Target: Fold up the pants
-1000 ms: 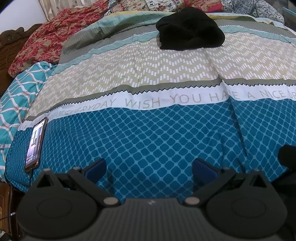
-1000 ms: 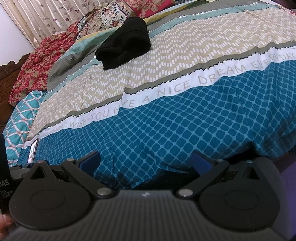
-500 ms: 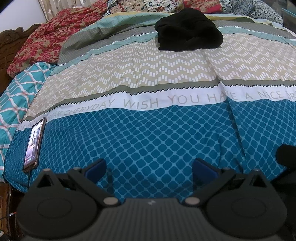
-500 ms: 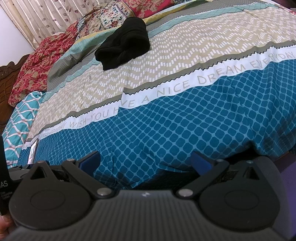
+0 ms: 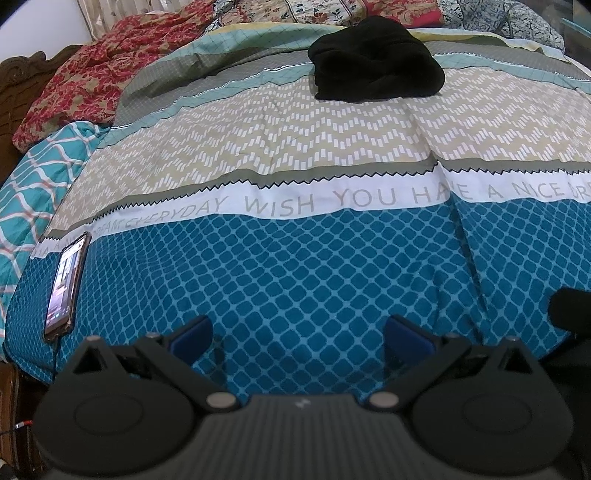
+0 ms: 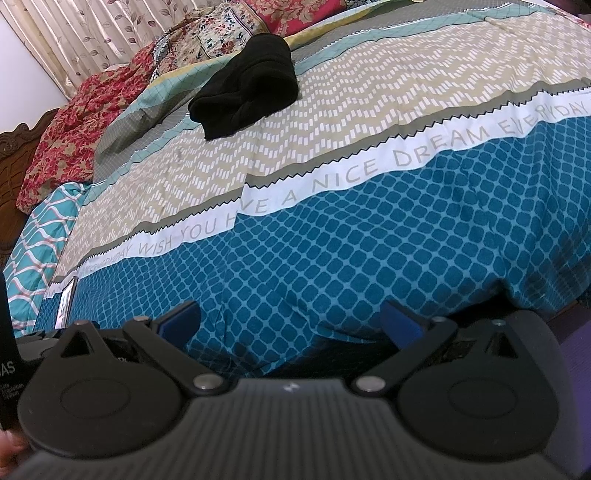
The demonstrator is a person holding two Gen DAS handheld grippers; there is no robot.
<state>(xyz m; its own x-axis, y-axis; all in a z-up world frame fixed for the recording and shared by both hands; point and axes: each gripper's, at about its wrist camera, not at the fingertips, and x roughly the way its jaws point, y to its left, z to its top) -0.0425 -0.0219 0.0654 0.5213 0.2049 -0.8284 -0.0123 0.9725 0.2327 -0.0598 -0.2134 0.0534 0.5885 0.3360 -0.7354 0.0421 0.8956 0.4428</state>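
Note:
The black pants (image 5: 375,62) lie bundled in a heap at the far side of the bed, on the beige zigzag band of the bedspread; they also show in the right wrist view (image 6: 247,88). My left gripper (image 5: 299,338) is open and empty, low over the blue patterned near edge of the bed, far from the pants. My right gripper (image 6: 290,325) is open and empty too, at the bed's near edge to the right of the left one.
A phone (image 5: 64,282) with a lit screen lies at the bed's near left edge with a cable; it shows in the right wrist view (image 6: 66,304). Red floral bedding (image 5: 85,85) and pillows (image 5: 332,9) line the far side. A wooden headboard (image 5: 18,70) stands left.
Both views have shifted very slightly; the grippers stay open and nothing on the bed has moved.

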